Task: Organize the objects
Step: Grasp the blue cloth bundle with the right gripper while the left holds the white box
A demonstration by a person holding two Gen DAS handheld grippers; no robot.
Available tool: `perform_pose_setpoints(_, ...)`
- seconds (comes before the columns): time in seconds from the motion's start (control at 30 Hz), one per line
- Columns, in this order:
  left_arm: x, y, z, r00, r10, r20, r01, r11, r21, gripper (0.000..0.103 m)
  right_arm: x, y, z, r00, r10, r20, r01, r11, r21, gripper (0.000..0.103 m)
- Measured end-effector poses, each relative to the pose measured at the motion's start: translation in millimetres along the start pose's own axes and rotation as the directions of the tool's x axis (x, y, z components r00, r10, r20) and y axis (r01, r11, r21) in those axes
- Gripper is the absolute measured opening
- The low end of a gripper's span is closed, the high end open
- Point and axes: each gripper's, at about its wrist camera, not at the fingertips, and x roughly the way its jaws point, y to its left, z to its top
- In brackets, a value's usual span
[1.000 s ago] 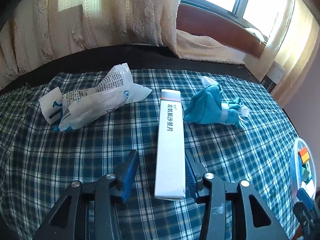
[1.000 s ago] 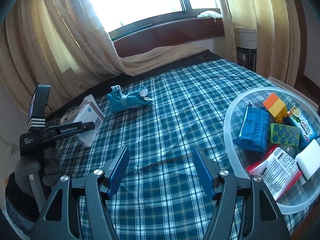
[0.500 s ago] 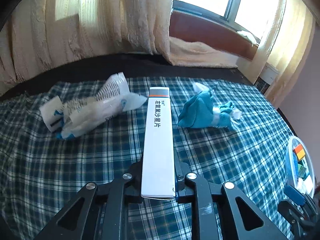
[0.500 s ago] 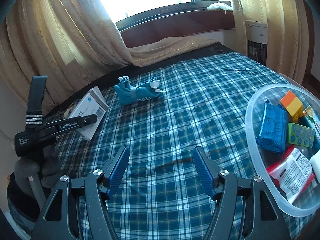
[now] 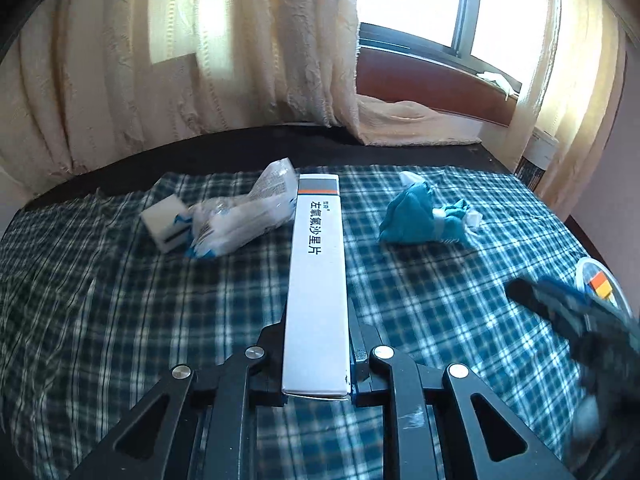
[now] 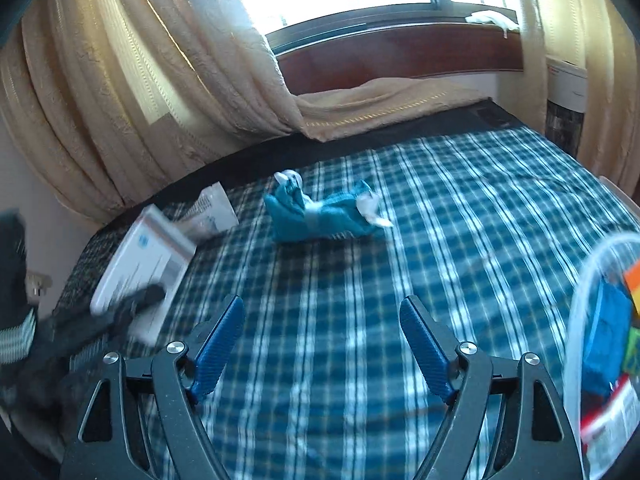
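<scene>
Between left tongs [image 5: 317, 354]: medicine box [image 5: 318, 272]

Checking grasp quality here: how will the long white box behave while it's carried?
The box probably stays stiff: its edges look straight. Held by one end in the left gripper, it may droop or pivot. Likely light, being a thin carton.

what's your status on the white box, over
Left gripper shut on white box. Right gripper empty, jaws opening. Teal cloth bundle ahead on plaid cloth.
</scene>
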Motion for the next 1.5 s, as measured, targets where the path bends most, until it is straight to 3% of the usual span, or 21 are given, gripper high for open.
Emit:
perform_pose_setpoints(0.27,8,11,-5,1.0,-0.006,-0.017,0.006,1.0,-0.031,0.02,44,3,19,0.999,-0.005,-0.041,0.006,1.0,0.014,0.082)
perform_pose_setpoints(0.47,14,18,-7,0.999,-0.012,-0.042,0.01,0.999,-0.054,0.02,56,-10,49,0.999,-0.031,0.013,0.03,0.999,0.046,0.082)
perform_pose_setpoints(0.8,15,23,-6,0.999,-0.017,-0.047,0.014,0.998,-0.065,0.02,94,-43,83,0.994,0.11,-0.002,-0.108,0.977,0.181,0.082)
perform_pose_setpoints(1.03,18,23,-7,0.998,-0.015,-0.055,0.012,0.998,-0.066,0.02,115,-62,70,0.961,0.268,-0.064,-0.234,0.916,0.325,0.082)
perform_pose_setpoints(1.5,13,29,-5,0.999,-0.012,-0.043,0.008,0.996,-0.086,0.021,72,-7,14,0.904,0.373,-0.209,-0.341,0.924,0.173,0.082)
